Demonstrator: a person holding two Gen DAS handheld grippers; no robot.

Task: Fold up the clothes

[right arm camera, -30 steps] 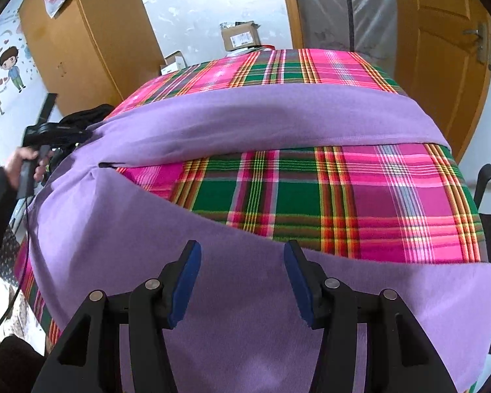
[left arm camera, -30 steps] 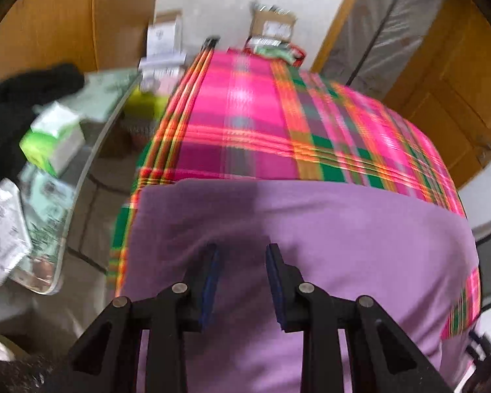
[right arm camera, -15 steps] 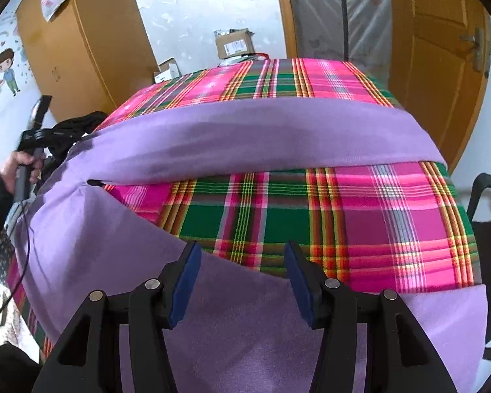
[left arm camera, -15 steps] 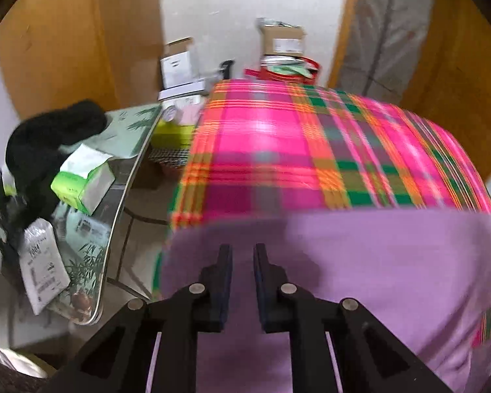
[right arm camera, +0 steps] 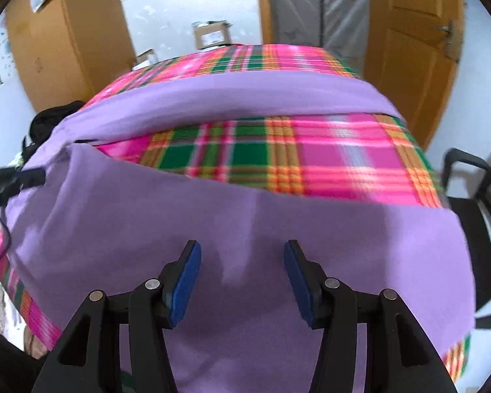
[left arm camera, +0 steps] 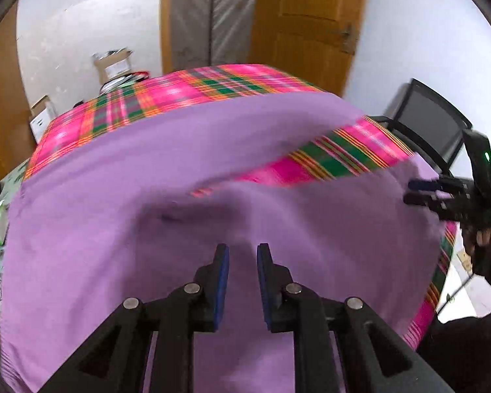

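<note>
Lying spread over a table draped in a pink, green and orange plaid cloth (right arm camera: 278, 160), a large lilac knit garment (right arm camera: 278, 235) covers most of the near side of the surface. A long lilac band of the same garment runs across the far part of the table, and a strip of plaid shows between the band and the main body. The two parts join at the left side in the right wrist view.

The left gripper (left arm camera: 243, 255), black with blue pads, hangs just above the lilac fabric with its jaws a little apart. They have just been opening slightly, and no cloth sits between the pads.

The right gripper (right arm camera: 243, 255), of the same make, hovers over the near body of the garment with its jaws spread wide and nothing between them. In the left wrist view it appears at the right edge of the table, over the garment's edge, carried by a hand (left arm camera: 484, 239) in a dark sleeve.

A black chair (right arm camera: 474, 196) stands to the right of the table. An orange wooden door (right arm camera: 412, 49) and a brown cardboard box (right arm camera: 211, 36) lie beyond the table.
</note>
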